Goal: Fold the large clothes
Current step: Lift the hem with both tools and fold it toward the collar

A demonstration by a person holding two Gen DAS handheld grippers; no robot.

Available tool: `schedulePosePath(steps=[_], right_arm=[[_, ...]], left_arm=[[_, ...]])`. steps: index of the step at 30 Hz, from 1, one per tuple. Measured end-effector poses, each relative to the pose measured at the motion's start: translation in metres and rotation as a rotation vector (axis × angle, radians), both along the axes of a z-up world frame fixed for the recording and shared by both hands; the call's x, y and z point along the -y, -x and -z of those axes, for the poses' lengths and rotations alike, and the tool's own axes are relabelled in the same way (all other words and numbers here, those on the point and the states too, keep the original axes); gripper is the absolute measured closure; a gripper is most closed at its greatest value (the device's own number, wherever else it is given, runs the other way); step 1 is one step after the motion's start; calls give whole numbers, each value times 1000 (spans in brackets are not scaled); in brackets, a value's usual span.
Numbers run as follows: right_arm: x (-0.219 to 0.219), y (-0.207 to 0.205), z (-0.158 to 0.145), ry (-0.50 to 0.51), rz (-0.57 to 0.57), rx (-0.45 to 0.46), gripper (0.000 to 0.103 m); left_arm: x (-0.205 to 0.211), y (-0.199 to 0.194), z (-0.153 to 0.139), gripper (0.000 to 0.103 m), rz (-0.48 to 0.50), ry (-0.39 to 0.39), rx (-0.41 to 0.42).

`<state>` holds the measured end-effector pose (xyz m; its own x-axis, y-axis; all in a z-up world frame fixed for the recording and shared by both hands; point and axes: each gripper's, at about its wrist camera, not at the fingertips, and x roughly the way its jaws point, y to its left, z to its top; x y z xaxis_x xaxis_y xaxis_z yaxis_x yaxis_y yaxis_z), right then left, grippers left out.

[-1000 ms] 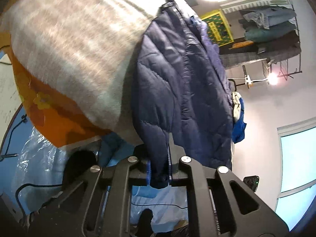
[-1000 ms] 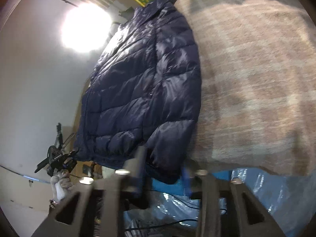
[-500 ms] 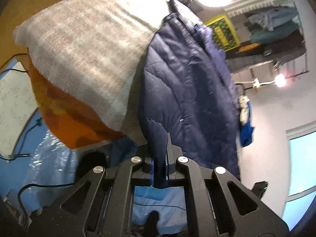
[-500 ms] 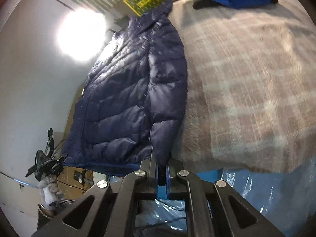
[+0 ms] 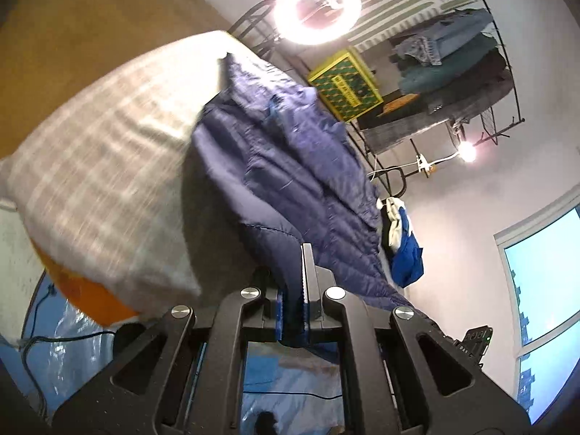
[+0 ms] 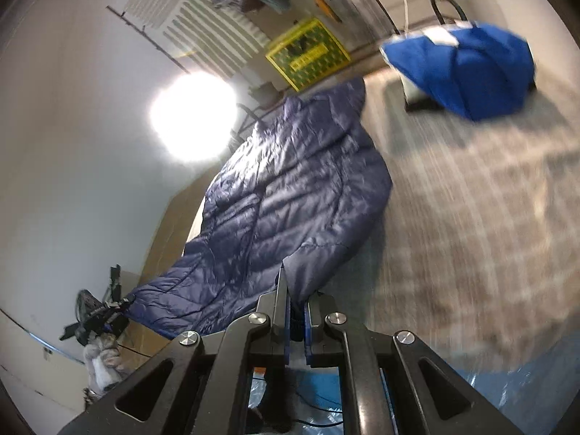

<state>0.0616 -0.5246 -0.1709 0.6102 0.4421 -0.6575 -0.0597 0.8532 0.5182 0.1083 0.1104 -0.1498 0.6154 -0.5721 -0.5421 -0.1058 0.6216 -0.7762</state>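
Navy quilted puffer jacket [image 5: 290,166], lying partly on grey-and-white plaid blanket [image 5: 108,166], near edge raised clear of the fabric surface and casting shadow beneath. Left gripper [image 5: 293,311]: narrow, clamped on a fold of the jacket's edge, cloth pinched between the blue-lined pads. Right gripper [image 6: 298,320]: likewise narrow, closed on dark cloth of the same jacket [image 6: 286,199], apparently a sleeve end or corner; exact part not determinable. Jacket body spread wide in right wrist view, sloping away from the grip toward the far end of the plaid blanket [image 6: 471,217]. Bright blue garment [image 6: 467,69], bundled, on the blanket's far side, well apart from the jacket; same blue bundle [image 5: 406,257] visible past the jacket's edge in left wrist view. Orange cover [image 5: 90,301] below the blanket's hem. Clear plastic sheeting [image 5: 65,348] with dark cable underneath. Yellow-and-green patterned crate [image 5: 344,87] and clothes rack with hung garments [image 5: 453,58] in background. Ring light [image 5: 317,11] glaring overhead; small clip lamp [image 5: 465,150] beside the rack. Window [image 5: 543,290] at right margin. Blanket texture motion-blurred in both views.
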Motion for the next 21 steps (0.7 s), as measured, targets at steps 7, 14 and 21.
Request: schedulePosePath(steps=[7,14,21], right_arm=[[-8,-22,-33,52,19,47,101],[-7,-74,-50,47,41,68,101],[-14,-148,-50,73,59,68,101]], left_arm=[[1,-45,-28,98,-20,12,38],[2,-100,-36,98,-49,-25,27],[6,-172,-16,98,-66,-63,-10]])
